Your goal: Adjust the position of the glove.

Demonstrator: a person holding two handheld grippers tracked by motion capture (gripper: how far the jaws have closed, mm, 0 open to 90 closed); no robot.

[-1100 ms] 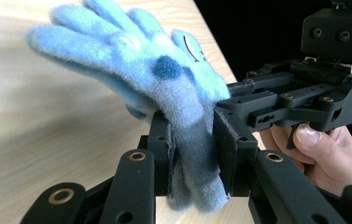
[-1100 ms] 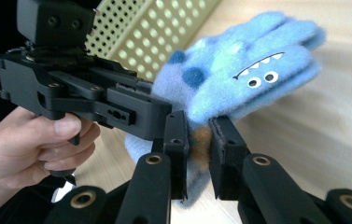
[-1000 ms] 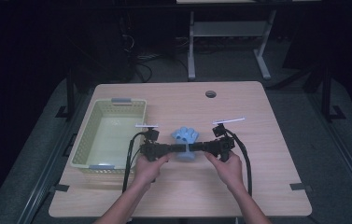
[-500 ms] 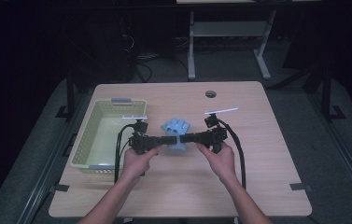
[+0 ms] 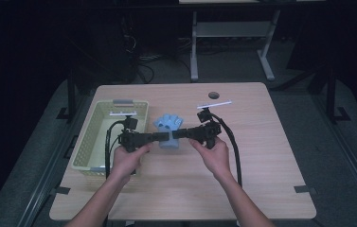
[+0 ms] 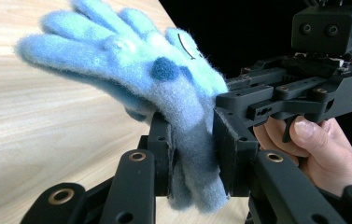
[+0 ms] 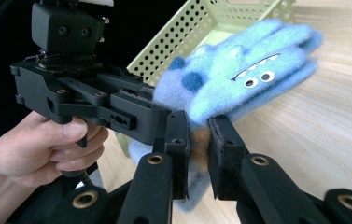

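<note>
A fuzzy blue glove [image 5: 168,126] with a monster face and googly eyes hangs above the wooden table [image 5: 261,156], held between both grippers. My left gripper [image 5: 162,137] is shut on the glove [image 6: 173,93] near its cuff, coming in from the left. From the right, my right gripper [image 5: 176,135] is shut on the same cuff, with the glove [image 7: 239,74] spreading its fingers beyond the jaws. In each gripper view the other gripper and the hand holding it are close behind the glove.
A pale green perforated basket [image 5: 101,127] sits on the table's left side, right next to my left hand; its wall [image 7: 187,37] is just behind the glove. A dark round hole [image 5: 213,95] marks the table's far edge. Cables trail from both grippers.
Both grippers have carried the glove leftward and a little farther from the person, closer to the basket. Both stay shut on it.
</note>
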